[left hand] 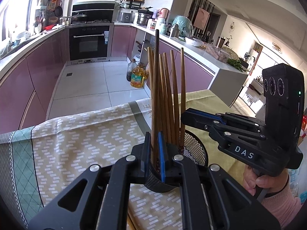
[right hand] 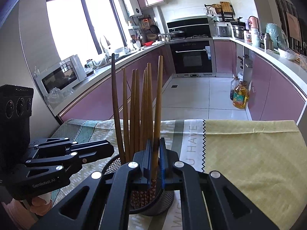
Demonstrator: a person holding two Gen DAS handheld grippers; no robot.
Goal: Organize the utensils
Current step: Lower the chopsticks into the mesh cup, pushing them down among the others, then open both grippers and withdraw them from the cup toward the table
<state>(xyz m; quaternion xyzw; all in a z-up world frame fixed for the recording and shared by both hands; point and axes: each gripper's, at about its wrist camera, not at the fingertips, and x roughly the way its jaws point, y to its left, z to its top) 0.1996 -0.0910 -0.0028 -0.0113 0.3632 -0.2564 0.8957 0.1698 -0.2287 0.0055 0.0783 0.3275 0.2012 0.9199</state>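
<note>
A black mesh utensil cup (left hand: 193,151) stands on the cloth-covered table and holds several brown wooden chopsticks (left hand: 167,95), upright and fanned out. My left gripper (left hand: 154,151) is shut on the dark chopstick (left hand: 157,72) just above the cup's near rim. My right gripper (right hand: 154,161) is shut on a light chopstick (right hand: 158,99) over the same cup (right hand: 153,205). In the left wrist view the right gripper (left hand: 187,115) reaches in from the right, touching a chopstick. In the right wrist view the left gripper (right hand: 107,149) comes in from the left.
A patterned tablecloth (left hand: 80,134) covers the table; a yellow cloth (right hand: 249,153) lies over its right part. Beyond the table edge is tiled floor with oil bottles (left hand: 137,76), purple cabinets, an oven (right hand: 191,57) and crowded counters.
</note>
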